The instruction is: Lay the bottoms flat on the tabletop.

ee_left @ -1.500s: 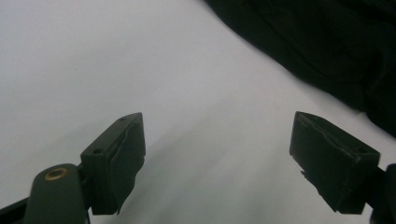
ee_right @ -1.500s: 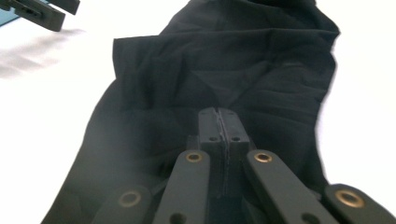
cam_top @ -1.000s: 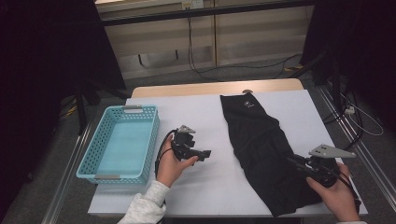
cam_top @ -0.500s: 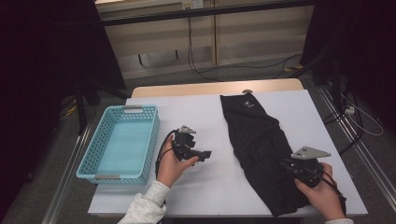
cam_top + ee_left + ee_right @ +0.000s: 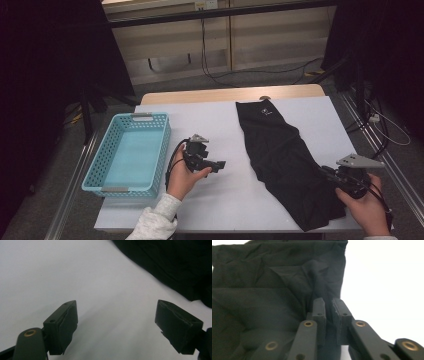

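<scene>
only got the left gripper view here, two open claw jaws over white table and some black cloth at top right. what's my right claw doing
Observer: The right claw is nearly shut, pinching a ridge of the black trousers near their right edge.
Operator: which end of them
Observer: The end nearest you; the far end with the small white logo lies flat.
Operator: anything on my left
Observer: A light blue basket sits left of your left claw.

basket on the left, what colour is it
Light blue, with a perforated mesh wall; the basket shows best in the high view.
</scene>
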Tool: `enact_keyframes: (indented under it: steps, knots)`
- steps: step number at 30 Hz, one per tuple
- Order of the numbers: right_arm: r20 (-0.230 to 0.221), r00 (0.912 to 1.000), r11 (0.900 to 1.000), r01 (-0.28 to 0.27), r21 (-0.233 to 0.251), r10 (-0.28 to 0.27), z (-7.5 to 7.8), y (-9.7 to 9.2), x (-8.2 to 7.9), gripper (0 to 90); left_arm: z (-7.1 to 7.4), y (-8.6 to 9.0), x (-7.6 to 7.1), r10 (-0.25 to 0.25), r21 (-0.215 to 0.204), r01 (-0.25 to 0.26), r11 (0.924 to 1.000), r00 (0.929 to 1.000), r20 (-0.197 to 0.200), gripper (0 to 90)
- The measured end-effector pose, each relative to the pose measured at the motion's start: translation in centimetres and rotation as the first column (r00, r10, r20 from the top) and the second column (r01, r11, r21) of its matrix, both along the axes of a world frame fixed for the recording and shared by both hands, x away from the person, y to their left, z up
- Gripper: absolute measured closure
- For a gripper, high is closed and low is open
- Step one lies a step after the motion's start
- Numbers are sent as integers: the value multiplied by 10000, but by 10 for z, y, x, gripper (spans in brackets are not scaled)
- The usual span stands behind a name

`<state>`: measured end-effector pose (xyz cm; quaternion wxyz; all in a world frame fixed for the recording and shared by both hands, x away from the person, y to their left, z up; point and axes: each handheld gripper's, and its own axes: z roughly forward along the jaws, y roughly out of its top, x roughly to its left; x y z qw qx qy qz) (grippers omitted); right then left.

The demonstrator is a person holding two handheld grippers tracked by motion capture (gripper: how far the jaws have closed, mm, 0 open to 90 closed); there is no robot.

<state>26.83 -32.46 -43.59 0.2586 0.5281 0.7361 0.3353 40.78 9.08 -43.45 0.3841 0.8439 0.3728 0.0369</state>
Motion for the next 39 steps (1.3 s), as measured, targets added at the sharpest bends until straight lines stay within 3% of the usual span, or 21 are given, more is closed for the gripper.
enact_keyframes:
  steps: [6, 16, 21, 25, 39]
  knots:
    - [378, 9993, 9999, -20, -139, 25, 9, 14, 8, 590, -1, 3, 0, 71, 42, -71, 10000, 10000, -14, 186]
    - [707, 9967, 9987, -421, 291, 400, 16, 47, 40, 380, -1, 15, -2, 227, 87, -226, 9997, 9997, -55, 160]
    - [624, 9959, 9974, -676, 265, 658, 14, 66, 56, 321, -4, 20, -4, 295, -1, -295, 9996, 9995, -112, 150]
    - [538, 9942, 9942, -954, 505, 927, 12, 81, 68, 273, -4, 25, -5, 264, -5, -264, 9997, 9996, -135, 144]
    - [498, 9898, 9908, -1341, 169, 1332, 12, 119, 95, 201, -5, 31, -8, 389, -8, -389, 9992, 9992, -105, 144]
